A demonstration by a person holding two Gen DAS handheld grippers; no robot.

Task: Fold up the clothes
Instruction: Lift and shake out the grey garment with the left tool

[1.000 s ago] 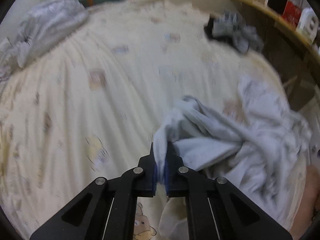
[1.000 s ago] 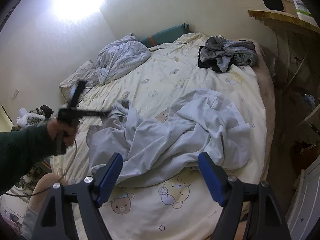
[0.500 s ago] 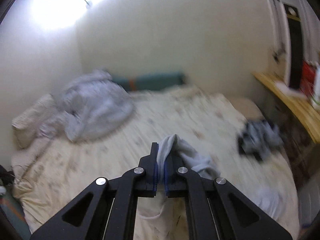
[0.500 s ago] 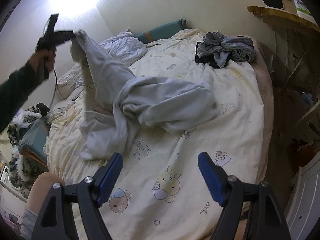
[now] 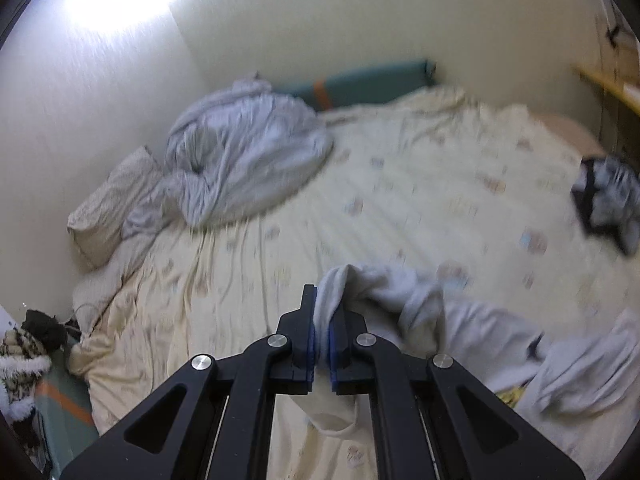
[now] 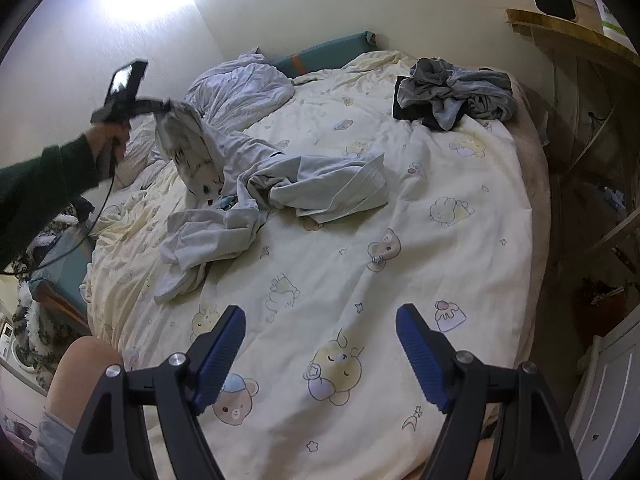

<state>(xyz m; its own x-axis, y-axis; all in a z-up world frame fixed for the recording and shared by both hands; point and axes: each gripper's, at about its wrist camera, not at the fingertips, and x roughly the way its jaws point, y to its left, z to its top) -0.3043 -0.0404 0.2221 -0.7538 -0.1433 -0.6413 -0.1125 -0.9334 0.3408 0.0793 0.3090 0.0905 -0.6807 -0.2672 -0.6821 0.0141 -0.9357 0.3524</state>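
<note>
A pale grey garment (image 6: 304,184) lies crumpled across the middle left of the cream bed sheet (image 6: 420,240). My left gripper (image 5: 322,320) is shut on one edge of this grey garment (image 5: 460,320) and holds that edge up above the bed. In the right wrist view the left gripper (image 6: 160,106) hangs at the far left, in a hand with a dark green sleeve. My right gripper (image 6: 320,344) stands open over the near part of the bed, apart from the garment, with nothing between its blue pads (image 6: 222,344).
A heap of dark grey clothes (image 6: 452,88) sits at the far right of the bed. A rumpled pale duvet (image 6: 240,88) and a pillow (image 5: 108,208) lie at the head. A wooden shelf (image 6: 568,36) runs along the right. A bare knee (image 6: 86,372) is at the near left.
The left gripper lifted the garment's edge high, then came down somewhat and left. The garment was dragged from the near middle toward the far left of the bed. The right gripper stayed open.
</note>
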